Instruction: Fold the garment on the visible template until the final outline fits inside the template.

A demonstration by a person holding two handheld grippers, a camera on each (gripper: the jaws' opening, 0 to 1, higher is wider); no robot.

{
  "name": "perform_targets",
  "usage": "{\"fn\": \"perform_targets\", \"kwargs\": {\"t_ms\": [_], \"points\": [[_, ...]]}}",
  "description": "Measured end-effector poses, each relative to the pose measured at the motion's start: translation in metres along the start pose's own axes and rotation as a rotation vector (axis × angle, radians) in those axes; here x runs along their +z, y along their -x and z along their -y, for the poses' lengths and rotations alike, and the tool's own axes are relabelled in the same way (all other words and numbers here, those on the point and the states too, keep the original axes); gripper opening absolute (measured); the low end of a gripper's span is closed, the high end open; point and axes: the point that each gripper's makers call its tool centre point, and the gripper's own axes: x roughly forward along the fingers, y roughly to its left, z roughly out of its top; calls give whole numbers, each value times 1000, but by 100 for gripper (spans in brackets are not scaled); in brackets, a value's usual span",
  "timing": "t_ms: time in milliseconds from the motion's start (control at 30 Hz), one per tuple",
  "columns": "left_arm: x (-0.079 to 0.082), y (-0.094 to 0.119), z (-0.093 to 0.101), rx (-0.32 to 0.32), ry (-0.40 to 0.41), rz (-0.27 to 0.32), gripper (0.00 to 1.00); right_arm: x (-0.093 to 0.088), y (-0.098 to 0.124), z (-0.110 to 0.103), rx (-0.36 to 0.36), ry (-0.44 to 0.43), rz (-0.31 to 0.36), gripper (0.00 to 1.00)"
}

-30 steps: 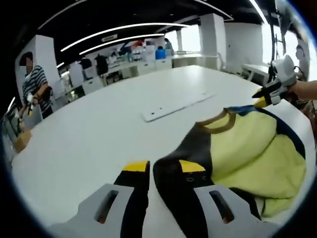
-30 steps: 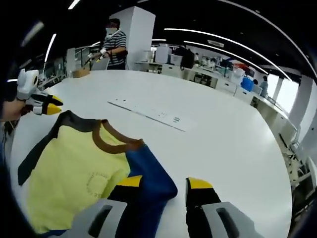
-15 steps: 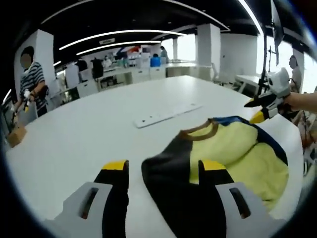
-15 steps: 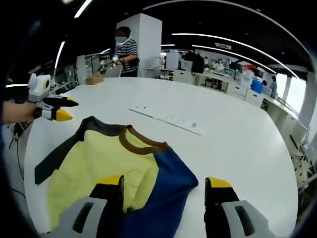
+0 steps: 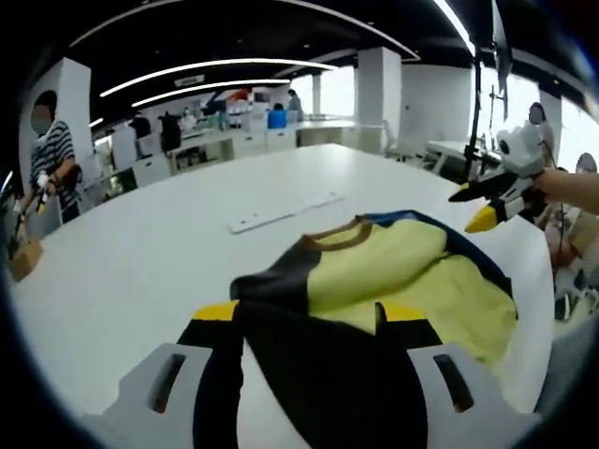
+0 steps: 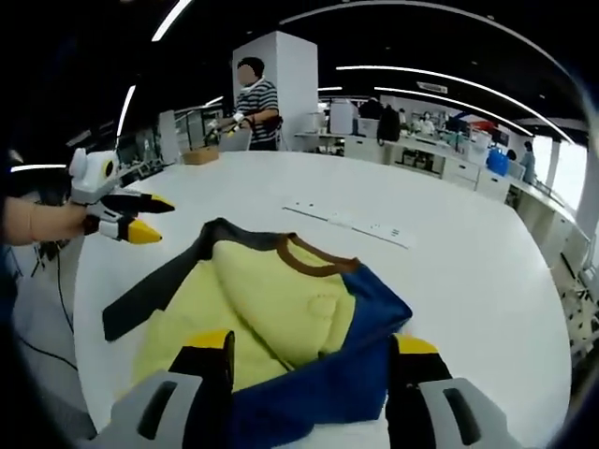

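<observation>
A yellow garment (image 5: 412, 271) with a brown collar, one black sleeve (image 5: 281, 290) and one blue sleeve (image 6: 360, 327) lies rumpled on the white table (image 5: 140, 253). My left gripper (image 5: 309, 313) is open, and the black sleeve lies loose between its jaws. My right gripper (image 6: 311, 344) is open too, with the blue sleeve and the yellow garment (image 6: 271, 295) between its jaws. The right gripper (image 5: 477, 208) hovers open beyond the garment's far side. The left gripper (image 6: 140, 217) hangs open above the table past the black sleeve (image 6: 154, 290).
A white power strip (image 5: 285, 208) (image 6: 351, 222) lies on the table beyond the collar. A person in a striped shirt (image 5: 47, 159) (image 6: 255, 103) stands at the far table edge beside a brown box (image 6: 199, 156). Desks and pillars fill the room behind.
Both grippers' jaws have spread wider, letting go of the sleeves. Both cameras have drawn back, and the garment now lies more bunched, with yellow cloth folded over.
</observation>
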Motion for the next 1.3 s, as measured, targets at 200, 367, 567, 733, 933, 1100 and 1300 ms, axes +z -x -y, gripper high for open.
{"fn": "perform_targets", "kwargs": {"t_ms": [200,367,567,733,933,1100,1300], "points": [[-14,12,20,-24,15,-7,50,-13,16,-18,21,5,6,61],[-35,27,22,1,38,-34,47,-31,28,-33,67,-33,-3,61],[-63,43,24,46,71,-58,47,-59,43,-51,115,-22,-33,58],[-81,54,28,71,92,-77,45,-79,52,-66,146,-14,-45,57],[-102,63,35,100,73,-111,45,-98,56,-81,170,-6,-67,55],[-114,66,36,116,83,-120,44,-107,57,-90,191,5,-75,54],[-120,71,37,123,69,-130,40,-114,57,-99,193,33,-81,50]]}}
